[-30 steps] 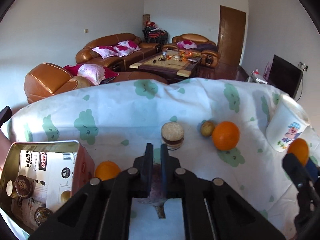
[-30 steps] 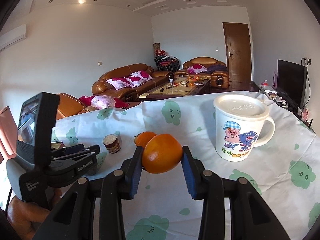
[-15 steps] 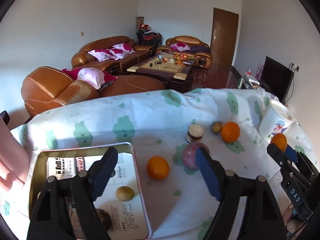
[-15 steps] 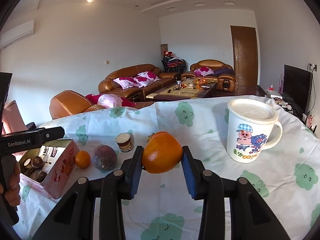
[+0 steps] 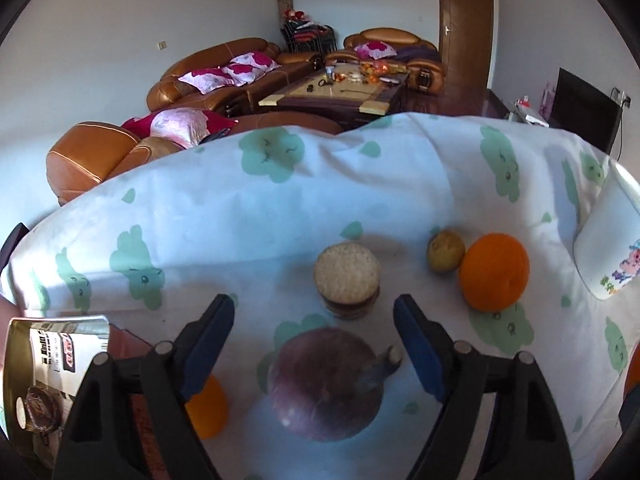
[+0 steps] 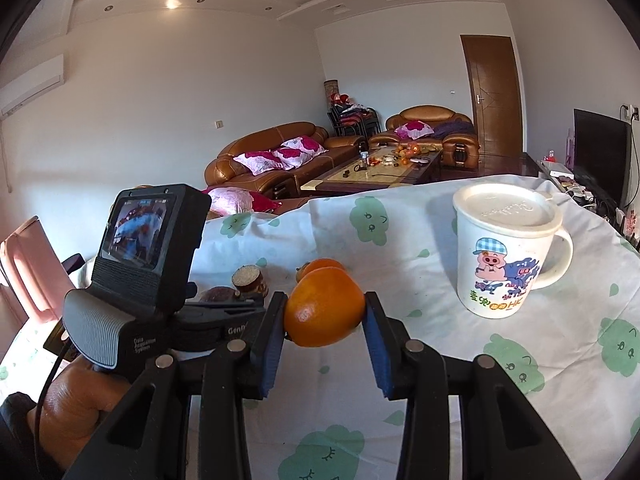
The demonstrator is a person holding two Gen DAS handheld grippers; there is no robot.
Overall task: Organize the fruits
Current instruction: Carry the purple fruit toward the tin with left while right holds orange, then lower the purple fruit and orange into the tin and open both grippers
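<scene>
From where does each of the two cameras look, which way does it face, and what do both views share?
Left wrist: on the left gripper, facing down at the purple fruit between open jaws that have just been closing.
Right wrist: on the right gripper, facing across the table, shut on an orange; the person's left hand shows.
Shared: the mug, the sofas.

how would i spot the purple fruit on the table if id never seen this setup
Find the table under the white cloth with green blobs. Near its front edge, between the left gripper's open blue pads, lies the purple fruit. It is dull purple with a short stem; its neighbours are orange or tan.
</scene>
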